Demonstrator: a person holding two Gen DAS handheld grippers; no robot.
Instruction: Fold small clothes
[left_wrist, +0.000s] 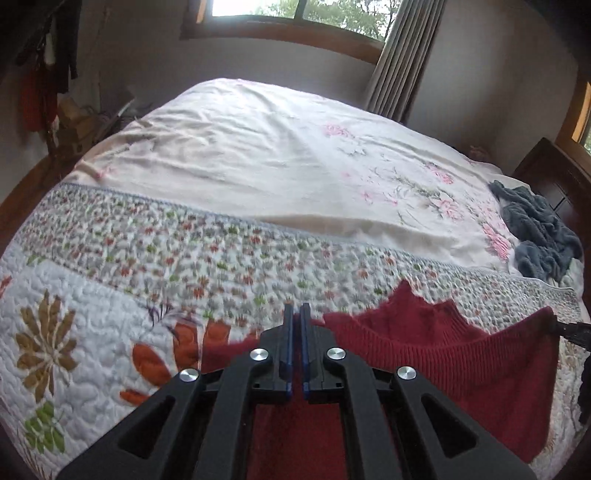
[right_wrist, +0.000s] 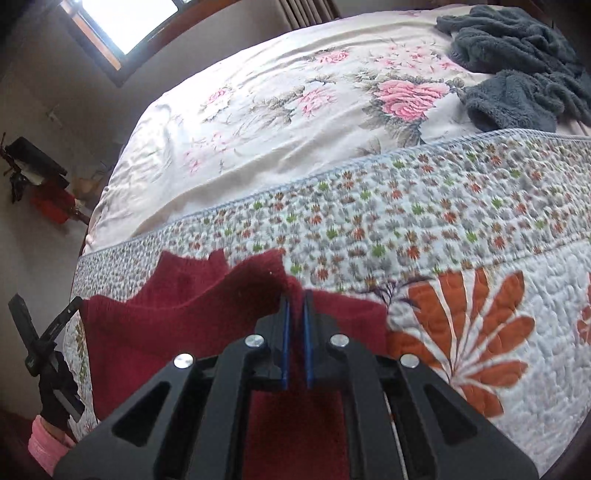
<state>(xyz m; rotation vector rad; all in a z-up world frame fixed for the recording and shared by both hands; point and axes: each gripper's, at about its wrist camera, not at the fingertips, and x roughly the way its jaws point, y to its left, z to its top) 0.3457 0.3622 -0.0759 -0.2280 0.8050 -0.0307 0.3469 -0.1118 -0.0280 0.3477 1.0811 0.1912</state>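
**Sweater pinched at both ends over the quilt**

Sweater (left_wrist: 443, 354) first: we see a dark red knit stretched between both tools, raised above the quilt (left_wrist: 92, 332) at the near edge of the bed. Its top edge sags between the two grips, and more of the red cloth hangs below each tool.

We find the left gripper (left_wrist: 296, 314) clenched, its blue-lined jaws nearly together with red knit pinched between them at one end of the garment. In the right wrist view we see the right gripper (right_wrist: 296, 299) closed the same way on the other end, a bunched fold of the sweater (right_wrist: 192, 310) rising right at its tips.

From the right wrist view we also see the left tool at the far left edge, held by a gloved hand (right_wrist: 55, 391) with a pink cuff (right_wrist: 46, 441) below it.

Farther up the bed we see a cream sheet (left_wrist: 258, 155) printed with pink roses, and on it, well apart from the sweater, a crumpled grey fleece (right_wrist: 517, 66). A window (left_wrist: 295, 11) sits in the wall beyond.
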